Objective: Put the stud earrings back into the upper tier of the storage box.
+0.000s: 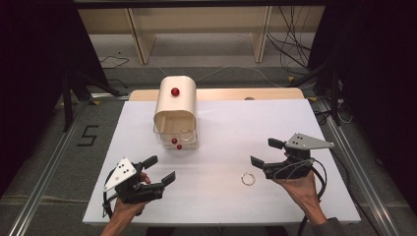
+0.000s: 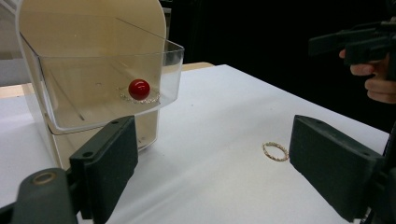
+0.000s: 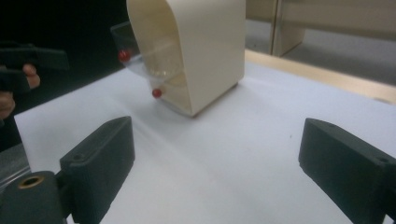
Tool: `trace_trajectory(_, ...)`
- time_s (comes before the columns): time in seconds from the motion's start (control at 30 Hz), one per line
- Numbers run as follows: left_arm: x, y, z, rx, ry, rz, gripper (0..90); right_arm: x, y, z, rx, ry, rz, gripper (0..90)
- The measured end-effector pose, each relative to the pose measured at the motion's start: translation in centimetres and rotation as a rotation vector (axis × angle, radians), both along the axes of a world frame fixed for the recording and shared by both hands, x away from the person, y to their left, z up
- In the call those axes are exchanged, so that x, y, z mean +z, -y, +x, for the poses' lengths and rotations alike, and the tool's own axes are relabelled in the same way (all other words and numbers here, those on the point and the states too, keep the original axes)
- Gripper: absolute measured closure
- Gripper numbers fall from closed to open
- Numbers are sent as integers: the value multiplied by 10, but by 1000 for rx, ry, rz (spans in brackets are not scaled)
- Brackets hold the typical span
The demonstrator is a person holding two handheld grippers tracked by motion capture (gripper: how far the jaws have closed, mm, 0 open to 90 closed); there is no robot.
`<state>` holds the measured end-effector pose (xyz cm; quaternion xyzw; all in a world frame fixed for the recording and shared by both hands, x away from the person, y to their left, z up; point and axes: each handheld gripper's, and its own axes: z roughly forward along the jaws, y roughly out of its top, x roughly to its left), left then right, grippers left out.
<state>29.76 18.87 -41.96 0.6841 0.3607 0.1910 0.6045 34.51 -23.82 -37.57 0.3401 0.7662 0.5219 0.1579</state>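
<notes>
A cream box with an arched top (image 1: 175, 105) stands at the back left of the white table (image 1: 221, 128), a red knob (image 1: 175, 92) on its top. Its clear drawer (image 2: 107, 79) is pulled out toward me, with a red knob (image 2: 139, 88) on the drawer front and a beaded ring lying inside behind it. A small gold ring (image 1: 248, 178) (image 2: 275, 151) lies on the table at the front right. My left gripper (image 1: 160, 169) is open at the front left, holding nothing. My right gripper (image 1: 265, 152) is open just right of the gold ring, also holding nothing.
A wooden strip (image 1: 221, 94) runs along the table's far edge. Metal rails (image 1: 44, 172) flank the table on both sides. Cables and wooden shelf legs (image 1: 260, 39) lie on the floor behind. Black curtains hang at left and right.
</notes>
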Motion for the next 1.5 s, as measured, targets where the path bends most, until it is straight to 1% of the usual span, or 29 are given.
trace_trajectory(0.1,0,0,0,-1,-1,0,153,-12,0,3,5,-43,-28,113)
trace_trajectory(0.3,0,0,0,0,-1,-1,153,-30,2,12,-8,-103,-86,126)
trace_trajectory(0.47,0,0,0,-1,0,1,153,-39,2,17,-9,-150,-112,142)
trace_trajectory(0.63,0,0,0,-2,-1,1,153,-47,0,22,-9,-183,-147,157)
trace_trajectory(0.77,0,0,0,-3,-2,2,153,-55,-3,26,-7,-223,-174,168)
trace_trajectory(0.87,0,0,0,-3,-2,1,153,-58,-5,28,3,-252,-195,196)
trace_trajectory(1.03,0,1,0,-3,-2,1,153,-63,-8,33,14,-278,-231,257)
trace_trajectory(1.13,0,0,0,-3,-3,2,153,-67,-11,38,22,-312,-260,281)
trace_trajectory(1.23,0,0,0,-3,-3,2,153,-71,-14,41,27,-339,-295,326)
trace_trajectory(1.37,0,0,0,-3,-3,2,153,-76,-18,47,31,-364,-337,394)
trace_trajectory(1.5,0,1,0,-3,-2,3,153,-80,-22,51,41,-391,-368,456)
